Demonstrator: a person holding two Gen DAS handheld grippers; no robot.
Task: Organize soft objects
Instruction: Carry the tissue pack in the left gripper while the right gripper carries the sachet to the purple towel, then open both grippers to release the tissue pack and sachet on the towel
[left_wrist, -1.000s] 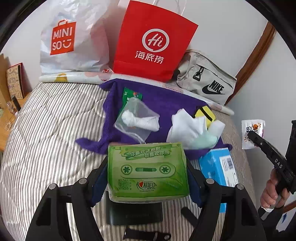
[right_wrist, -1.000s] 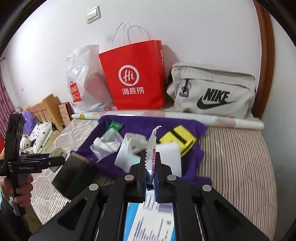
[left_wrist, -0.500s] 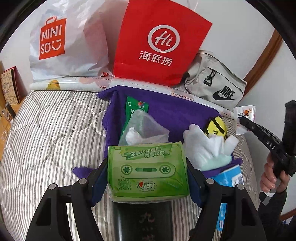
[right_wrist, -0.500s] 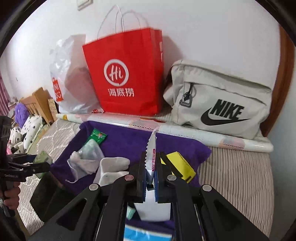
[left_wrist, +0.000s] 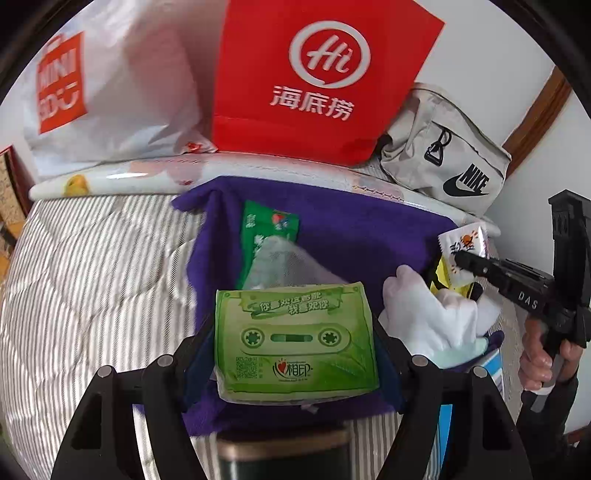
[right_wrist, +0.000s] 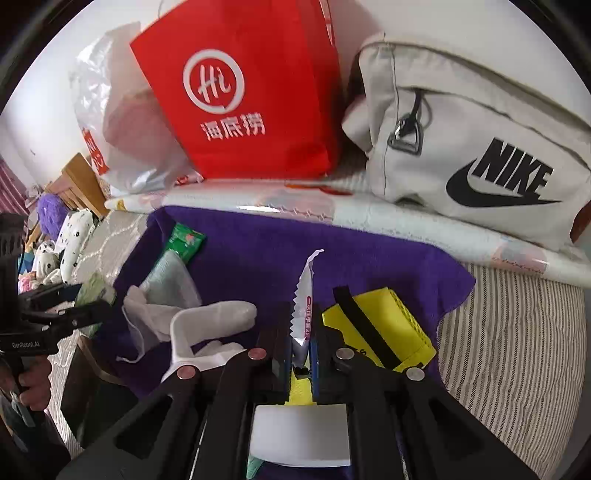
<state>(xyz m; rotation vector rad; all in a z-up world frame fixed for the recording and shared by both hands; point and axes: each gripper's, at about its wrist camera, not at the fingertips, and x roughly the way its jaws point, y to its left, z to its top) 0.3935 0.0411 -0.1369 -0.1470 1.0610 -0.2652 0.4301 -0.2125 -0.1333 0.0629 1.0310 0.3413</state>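
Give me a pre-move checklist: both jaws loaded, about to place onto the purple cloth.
1. Left gripper grip on green tissue pack: ok, clamped on both sides.
2. Right gripper grip on small sachet: ok, pinched at its lower end only, upright.
3. Bare spot on purple cloth: ok, centre and far side bare.
4. Clutter near the jaws: not ok, white gloves and yellow pouch close by.
5. Grippers apart: ok.
6. Target bag or spot: cannot tell.
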